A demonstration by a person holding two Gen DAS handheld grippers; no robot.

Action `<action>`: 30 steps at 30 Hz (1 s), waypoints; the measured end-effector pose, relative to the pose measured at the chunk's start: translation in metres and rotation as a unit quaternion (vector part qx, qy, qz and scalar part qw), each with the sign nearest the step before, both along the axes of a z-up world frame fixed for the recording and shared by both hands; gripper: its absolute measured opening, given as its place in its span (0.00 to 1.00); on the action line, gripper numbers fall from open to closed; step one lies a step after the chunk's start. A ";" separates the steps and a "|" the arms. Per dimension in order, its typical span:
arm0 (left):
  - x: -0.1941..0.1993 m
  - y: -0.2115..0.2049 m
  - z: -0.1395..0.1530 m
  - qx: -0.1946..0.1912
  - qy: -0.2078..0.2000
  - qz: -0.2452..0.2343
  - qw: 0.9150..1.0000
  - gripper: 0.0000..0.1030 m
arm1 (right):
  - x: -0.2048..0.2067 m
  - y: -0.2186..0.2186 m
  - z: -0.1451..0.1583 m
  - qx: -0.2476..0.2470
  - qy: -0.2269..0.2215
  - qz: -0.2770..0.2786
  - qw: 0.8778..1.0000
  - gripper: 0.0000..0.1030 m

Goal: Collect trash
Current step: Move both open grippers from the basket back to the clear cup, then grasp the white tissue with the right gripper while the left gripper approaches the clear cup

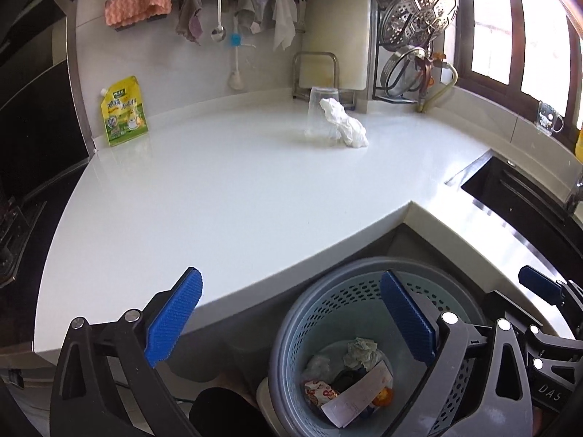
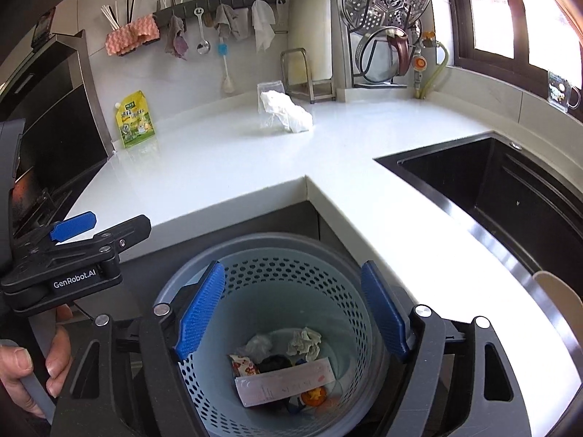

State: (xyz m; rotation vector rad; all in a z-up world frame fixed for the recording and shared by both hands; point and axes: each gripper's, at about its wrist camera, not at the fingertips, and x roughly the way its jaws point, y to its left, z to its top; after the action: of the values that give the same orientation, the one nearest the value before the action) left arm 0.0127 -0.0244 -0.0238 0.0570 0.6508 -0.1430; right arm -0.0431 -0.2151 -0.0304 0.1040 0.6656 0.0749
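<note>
A perforated blue-grey trash basket stands on the floor below the inner corner of the white counter. Inside lie crumpled paper, wrappers and a white slip. My left gripper hovers over the basket's left rim, open and empty. My right gripper hangs directly above the basket, open and empty. Far back on the counter a crumpled white tissue leans against an upturned clear cup.
A yellow-green pouch stands at the back left by the dark stove hood. A black sink is sunk into the counter on the right. A rack with pot lids, hanging cloths and utensils line the back wall. A hand holds the left gripper's handle.
</note>
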 end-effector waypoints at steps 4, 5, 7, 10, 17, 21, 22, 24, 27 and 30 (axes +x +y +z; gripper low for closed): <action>0.020 0.003 0.019 -0.002 -0.020 0.002 1.000 0.94 | 0.027 -0.010 0.015 -0.001 -0.008 -0.004 1.000 0.72; 0.026 0.004 0.023 -0.003 -0.023 0.004 1.000 0.94 | 0.033 -0.011 0.018 -0.004 -0.011 -0.005 1.000 0.72; 0.037 0.005 0.030 -0.006 -0.027 0.006 1.000 0.94 | 0.045 -0.014 0.027 -0.005 -0.016 -0.001 1.000 0.72; 0.058 0.006 0.041 -0.004 -0.036 0.009 0.999 0.94 | 0.064 -0.018 0.038 0.000 -0.023 0.004 1.000 0.73; 0.103 0.004 0.062 -0.003 -0.056 0.023 0.998 0.94 | 0.116 -0.017 0.054 -0.033 -0.028 0.011 0.999 0.75; 0.129 0.004 0.066 -0.005 -0.047 0.023 0.999 0.94 | 0.140 -0.018 0.067 -0.033 -0.039 0.022 0.998 0.75; 0.136 0.003 0.066 -0.003 -0.045 0.023 0.999 0.94 | 0.147 -0.018 0.069 -0.041 -0.041 0.023 0.998 0.75; 0.148 0.002 0.065 0.002 -0.041 0.024 0.999 0.94 | 0.161 -0.017 0.071 -0.057 -0.042 0.028 0.997 0.76; 0.166 0.001 0.060 0.003 -0.035 0.027 0.999 0.94 | 0.187 -0.017 0.066 -0.056 -0.026 0.042 0.997 0.77; 0.185 -0.002 0.055 0.000 -0.030 0.027 0.999 0.94 | 0.214 -0.018 0.057 -0.043 -0.007 0.067 0.997 0.77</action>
State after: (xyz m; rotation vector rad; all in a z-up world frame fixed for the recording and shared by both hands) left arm 0.1972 -0.0267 0.0315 0.0445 0.5910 -0.0893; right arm 0.1707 -0.2326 0.0267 -0.0241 0.6602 0.1757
